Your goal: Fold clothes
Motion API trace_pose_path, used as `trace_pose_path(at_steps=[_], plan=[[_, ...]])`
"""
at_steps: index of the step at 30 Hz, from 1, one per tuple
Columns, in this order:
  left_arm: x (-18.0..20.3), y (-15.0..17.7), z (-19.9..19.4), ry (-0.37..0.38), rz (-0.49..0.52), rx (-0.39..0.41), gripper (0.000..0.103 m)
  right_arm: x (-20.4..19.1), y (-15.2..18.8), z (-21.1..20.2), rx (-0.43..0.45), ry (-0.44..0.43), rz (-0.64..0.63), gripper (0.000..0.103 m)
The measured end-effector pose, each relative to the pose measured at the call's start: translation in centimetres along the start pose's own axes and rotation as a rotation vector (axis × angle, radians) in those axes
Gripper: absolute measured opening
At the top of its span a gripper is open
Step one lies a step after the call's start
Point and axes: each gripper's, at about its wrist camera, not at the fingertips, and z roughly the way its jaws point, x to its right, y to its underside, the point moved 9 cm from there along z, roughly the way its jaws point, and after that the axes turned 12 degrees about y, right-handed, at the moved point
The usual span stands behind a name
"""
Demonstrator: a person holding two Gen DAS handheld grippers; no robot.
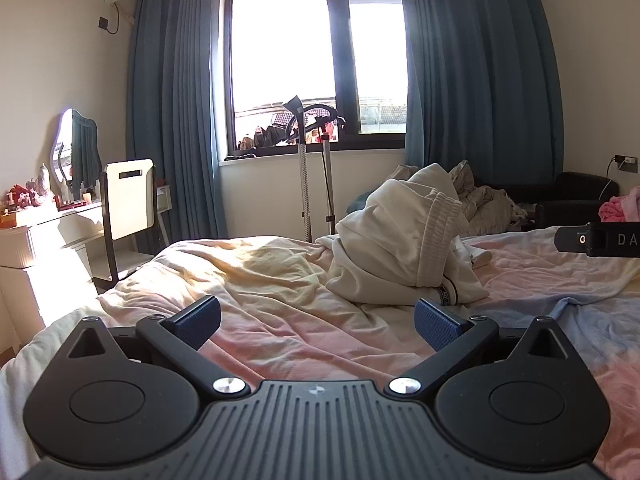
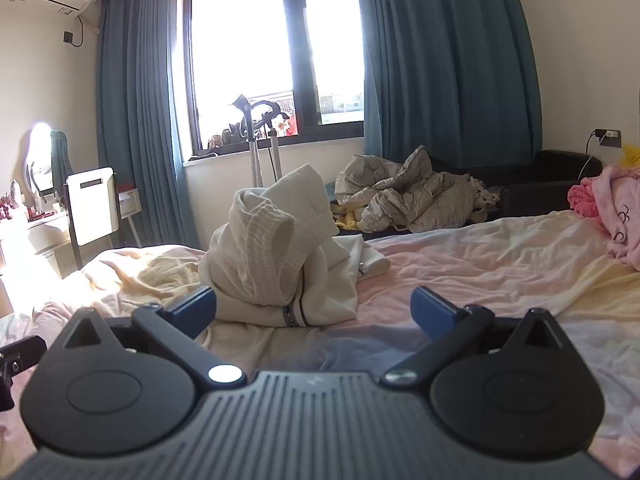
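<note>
My left gripper (image 1: pixel 318 322) sits low over the bed (image 1: pixel 280 340), its blue pads (image 1: pixel 198 320) spread wide with nothing between them. My right gripper (image 2: pixel 312 312) is likewise fully parted and empty.

The task's thing — a cream garment (image 1: pixel 400 240), heaped in an upright bundle with a ribbed hem showing — rests on the bed toward its far edge, under the window (image 1: pixel 316 60). It has no clear long axis; it stands taller than it spreads, so nothing is laid out flat yet.

From the left gripper the heap lies ahead and off to the right, apart from the pads. From the right gripper it lies almost straight ahead, a touch left, with its near folds just beyond the left pad (image 2: pixel 196 310) — whether touching, I cannot tell. I judge the right gripper the nearer and better lined up for a first pinch.

The right view alone shows the heap's striped band (image 2: pixel 294 316) at the near bottom edge, and a grey quilt (image 2: pixel 404 196) and pink clothing (image 2: pixel 616 208) beyond. The left view shows the right gripper's body (image 1: pixel 600 240) at its right edge.
</note>
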Motion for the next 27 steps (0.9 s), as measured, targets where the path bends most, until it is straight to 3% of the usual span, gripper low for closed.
trace_pose_path(at_steps=[3,8,14,19,25,27], plan=[[1.4,-0.6,2.4,0.014,0.055,-0.01,0.103,1.1,-1.0,-0.1,-0.006,0.017,-0.018,0.103],[4.4,-1.7,8.7,0.034,0.132,-0.06,0.103,3.6,-0.6,0.8,-0.015,0.046,0.055,0.103],[8.2,-3.4,17.1,0.023,0.238,-0.046,0.103,5.8,1.2,3.3,-0.074,0.109,0.066,0.103],[10.5,-4.5,21.3,0.021,0.319,-0.015,0.103,7.1,1.3,4.2,-0.056,0.096,0.101,0.103],[10.9,-6.4,24.7,-0.033,0.325,0.046,0.102,7.1,3.6,7.3,-0.148,0.068,0.136,0.103],[10.4,-6.4,25.9,-0.069,0.303,0.033,0.092,6.8,4.0,7.9,-0.154,0.06,0.131,0.103]])
